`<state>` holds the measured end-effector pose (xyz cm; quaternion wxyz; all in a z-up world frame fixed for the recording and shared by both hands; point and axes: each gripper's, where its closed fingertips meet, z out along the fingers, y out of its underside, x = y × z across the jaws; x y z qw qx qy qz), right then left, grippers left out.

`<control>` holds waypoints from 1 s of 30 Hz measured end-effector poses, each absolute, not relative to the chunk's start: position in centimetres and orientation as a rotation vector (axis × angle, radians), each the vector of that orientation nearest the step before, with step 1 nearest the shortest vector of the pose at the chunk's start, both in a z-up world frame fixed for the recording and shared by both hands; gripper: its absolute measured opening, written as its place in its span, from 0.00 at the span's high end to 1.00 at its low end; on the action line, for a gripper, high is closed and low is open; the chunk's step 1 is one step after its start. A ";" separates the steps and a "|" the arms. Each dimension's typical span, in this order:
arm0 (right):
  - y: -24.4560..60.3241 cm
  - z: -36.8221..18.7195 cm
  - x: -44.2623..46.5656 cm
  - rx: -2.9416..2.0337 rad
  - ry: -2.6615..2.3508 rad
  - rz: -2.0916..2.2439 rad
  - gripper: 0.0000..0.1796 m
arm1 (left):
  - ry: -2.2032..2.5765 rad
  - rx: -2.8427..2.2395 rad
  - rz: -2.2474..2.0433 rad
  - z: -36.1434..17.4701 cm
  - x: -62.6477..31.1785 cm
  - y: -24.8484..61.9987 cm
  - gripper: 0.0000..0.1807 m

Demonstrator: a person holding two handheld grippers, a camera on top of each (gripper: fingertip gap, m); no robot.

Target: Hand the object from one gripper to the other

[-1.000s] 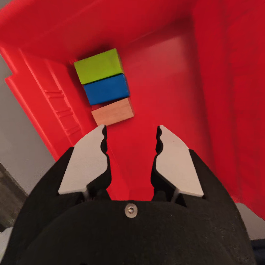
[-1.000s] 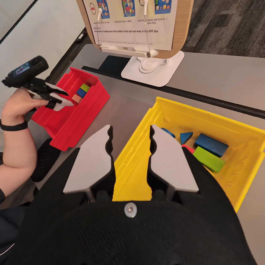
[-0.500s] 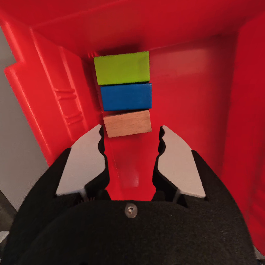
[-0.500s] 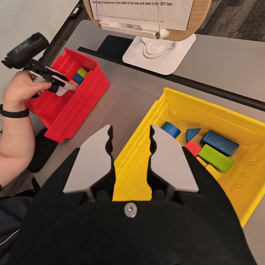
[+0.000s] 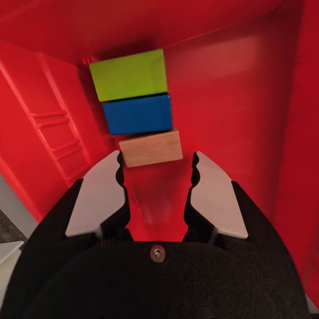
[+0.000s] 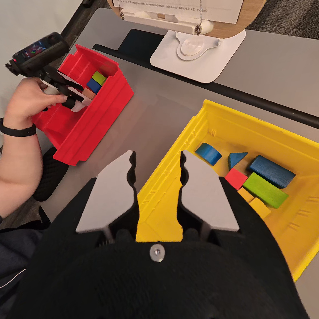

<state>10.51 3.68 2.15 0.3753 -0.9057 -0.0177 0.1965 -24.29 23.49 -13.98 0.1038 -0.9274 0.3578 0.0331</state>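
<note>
Plain wooden block [image 5: 151, 148] lies flat, touching blue block [image 5: 138, 114].

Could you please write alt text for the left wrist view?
Open left tongs reach into a red bin toward a plain wooden block, nearest in a row with a blue block and a green block behind it.

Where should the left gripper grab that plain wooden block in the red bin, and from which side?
Grip the wooden block across its two short ends, coming in from the open near side, as the left gripper already faces it. The blue block sits against its far face, so that side is blocked, while both short ends look free and parallel.
</note>
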 end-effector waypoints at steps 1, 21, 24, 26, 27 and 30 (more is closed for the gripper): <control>3.7 2.1 10.5 -2.319 -0.045 0.504 0.72 | 1.051 -2.727 0.087 -13.9 -24.1 23.6 0.59; 4.6 2.4 9.2 -2.286 -0.121 0.489 0.72 | 1.079 -2.825 -0.040 -14.3 -23.9 22.4 0.60; 5.8 4.5 7.3 -2.134 -0.230 0.513 0.72 | 1.102 -2.780 -0.054 -13.0 -23.9 22.2 0.60; 6.2 5.7 5.3 -2.037 -0.279 0.605 0.74 | 1.105 -2.729 -0.101 -11.4 -23.3 22.0 0.60; 6.3 6.1 4.2 -2.003 -0.290 0.674 0.75 | 1.114 -2.696 -0.120 -10.5 -22.9 21.8 0.60; 6.8 4.7 1.7 -2.041 -0.268 0.853 0.75 | 1.218 -2.542 -0.264 -7.2 -20.3 19.9 0.60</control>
